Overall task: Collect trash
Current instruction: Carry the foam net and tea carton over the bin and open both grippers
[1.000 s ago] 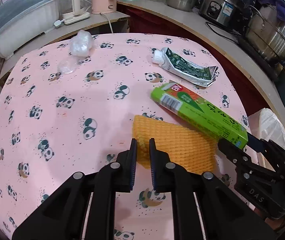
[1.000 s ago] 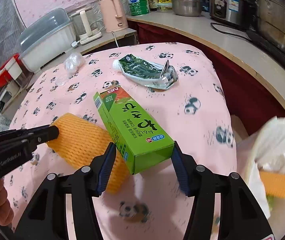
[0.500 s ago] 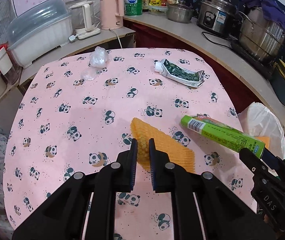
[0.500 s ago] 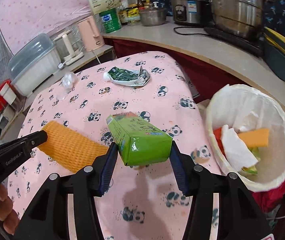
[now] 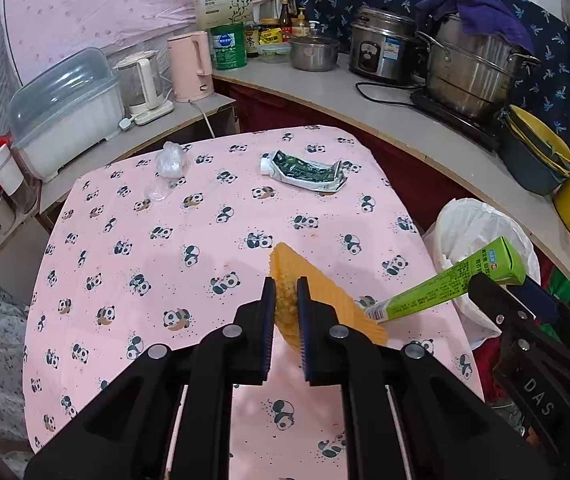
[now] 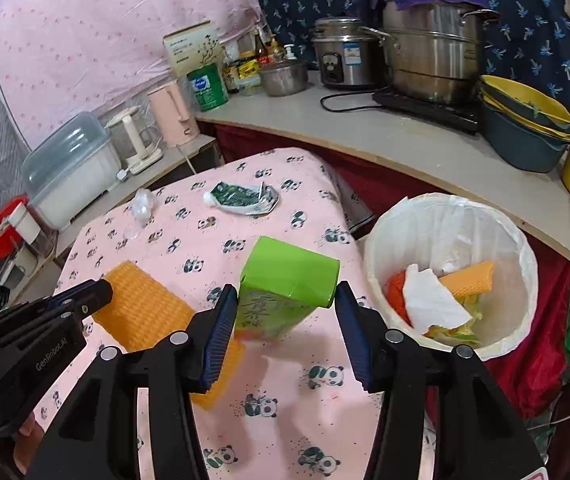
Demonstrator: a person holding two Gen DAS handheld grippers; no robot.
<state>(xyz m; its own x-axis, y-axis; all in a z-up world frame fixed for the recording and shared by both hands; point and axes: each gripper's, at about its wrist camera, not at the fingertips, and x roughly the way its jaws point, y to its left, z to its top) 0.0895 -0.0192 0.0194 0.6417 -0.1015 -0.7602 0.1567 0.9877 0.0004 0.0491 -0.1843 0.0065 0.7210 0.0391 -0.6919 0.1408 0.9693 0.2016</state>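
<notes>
Your left gripper [image 5: 285, 300] clamps the orange foam net [image 5: 325, 300]; your right gripper [image 6: 285, 320] grips the green carton [image 6: 285, 284], both above the panda tablecloth [image 5: 165, 220]. Beyond: lined bin [image 6: 449, 216], crumpled wrapper [image 5: 305, 166], counter [image 6: 405, 140] with pots.

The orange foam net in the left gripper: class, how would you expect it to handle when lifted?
The orange foam net probably squashes easily: the left gripper is nearly shut on it, and the mesh bunches between the fingers. It looks light for its size, hanging clear of the table from one pinched edge. Its ribbed surface likely resists slipping.
</notes>
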